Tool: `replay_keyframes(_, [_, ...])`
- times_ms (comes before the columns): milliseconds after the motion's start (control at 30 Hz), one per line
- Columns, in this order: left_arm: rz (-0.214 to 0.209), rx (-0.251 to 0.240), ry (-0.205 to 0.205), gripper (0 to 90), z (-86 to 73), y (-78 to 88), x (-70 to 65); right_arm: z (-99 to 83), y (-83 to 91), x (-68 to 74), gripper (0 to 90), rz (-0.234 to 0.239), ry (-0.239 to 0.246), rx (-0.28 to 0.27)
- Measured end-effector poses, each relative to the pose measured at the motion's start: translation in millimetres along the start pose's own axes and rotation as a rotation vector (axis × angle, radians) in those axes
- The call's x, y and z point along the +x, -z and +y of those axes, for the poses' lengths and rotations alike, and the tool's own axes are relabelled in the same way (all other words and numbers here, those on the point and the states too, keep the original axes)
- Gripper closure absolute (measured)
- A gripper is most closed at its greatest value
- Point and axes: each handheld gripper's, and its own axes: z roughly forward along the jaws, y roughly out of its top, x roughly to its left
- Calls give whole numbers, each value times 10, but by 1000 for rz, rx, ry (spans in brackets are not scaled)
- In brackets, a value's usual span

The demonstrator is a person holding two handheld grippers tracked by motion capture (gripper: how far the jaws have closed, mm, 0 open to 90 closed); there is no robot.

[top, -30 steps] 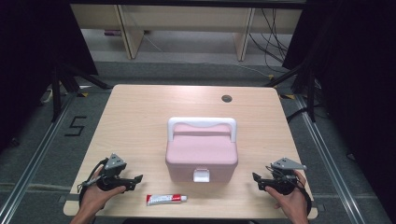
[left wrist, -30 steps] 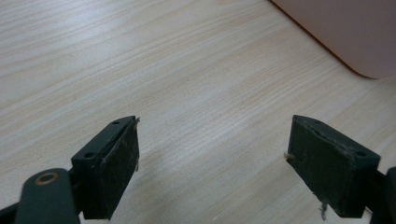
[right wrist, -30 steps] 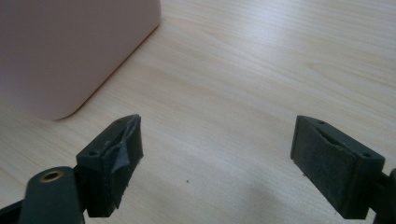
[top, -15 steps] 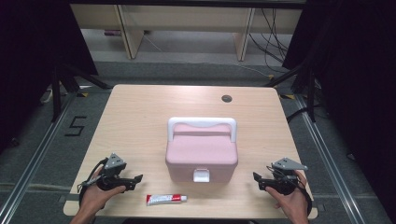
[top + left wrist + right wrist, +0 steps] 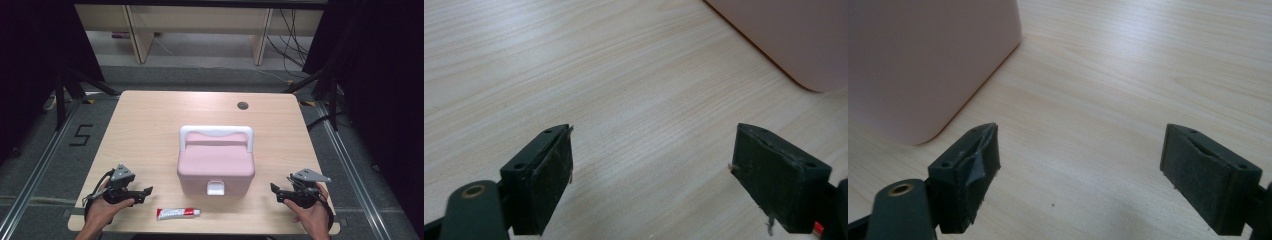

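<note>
A pink lidded box [image 5: 216, 162] with a white handle and a white front latch stands in the middle of the wooden table [image 5: 150, 130]. A red and white tube [image 5: 178, 213] lies flat near the front edge, left of the box's latch. My left gripper [image 5: 145, 192] rests at the front left with its jaws wide apart and nothing between them [image 5: 651, 175]; a corner of the box [image 5: 784, 35] shows ahead of it. My right gripper [image 5: 276, 192] rests at the front right, also open and empty [image 5: 1080, 177], with the box's side [image 5: 923, 60] to its left.
A small dark round grommet [image 5: 243, 105] sits in the table near its far edge. Beyond the table stand shelving legs and cables on a grey floor. A floor marking "5" [image 5: 80, 135] lies to the left of the table.
</note>
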Motion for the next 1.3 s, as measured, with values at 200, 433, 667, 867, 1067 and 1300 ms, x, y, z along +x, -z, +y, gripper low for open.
replay_keyframes(200, [-7,-3,-7,160,10,7,1,5,-5,51,229,15,-31,3])
replay_keyframes(433, [-13,-13,-6,170,76,20,-48,70,-33,82,409,43,9,-36])
replay_keyframes(667, [-44,-31,-25,260,201,-11,-173,164,-103,205,520,80,10,-37])
replay_keyframes(867, [-57,-64,-39,477,322,-77,-257,216,-134,237,624,86,68,-44])
replay_keyframes(1067, [-97,-85,-58,674,401,-166,-340,262,-174,320,709,120,86,-50])
replay_keyframes(1300, [-143,-103,-91,834,540,-291,-491,309,-282,438,774,174,110,-15])
